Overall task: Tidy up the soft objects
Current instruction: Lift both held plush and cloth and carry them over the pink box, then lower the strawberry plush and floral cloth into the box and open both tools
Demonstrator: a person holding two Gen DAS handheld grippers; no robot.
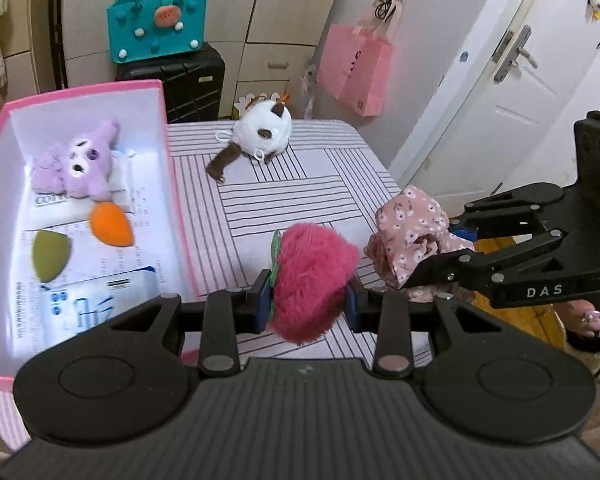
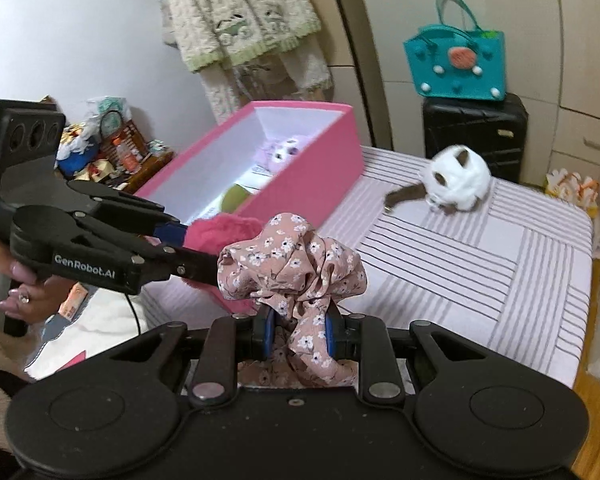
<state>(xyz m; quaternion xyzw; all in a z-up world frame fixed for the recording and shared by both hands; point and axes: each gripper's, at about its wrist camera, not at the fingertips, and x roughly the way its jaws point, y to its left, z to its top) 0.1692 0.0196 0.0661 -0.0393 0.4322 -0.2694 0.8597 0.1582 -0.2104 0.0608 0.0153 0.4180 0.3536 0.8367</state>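
The left gripper (image 1: 309, 303) clamps a pink furry plush (image 1: 314, 284) just right of the pink box (image 1: 168, 184), ready to drop it beside the purple plush (image 1: 78, 162) inside; the right gripper (image 2: 299, 334) pinches a floral scrunchie (image 2: 292, 264) above the striped worktop (image 2: 500, 272), while the white plush (image 1: 264, 130) waits at the far edge.

Beyond the tongs: teal handbag (image 1: 156, 20) atop black suitcase (image 1: 180, 80); pink paper bag (image 1: 356, 68) right of them, white door (image 1: 512, 92) farther right.

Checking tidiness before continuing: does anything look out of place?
Only the white plush lies loose on the striped table, outside the pink box. Nothing looks spilled or damaged.
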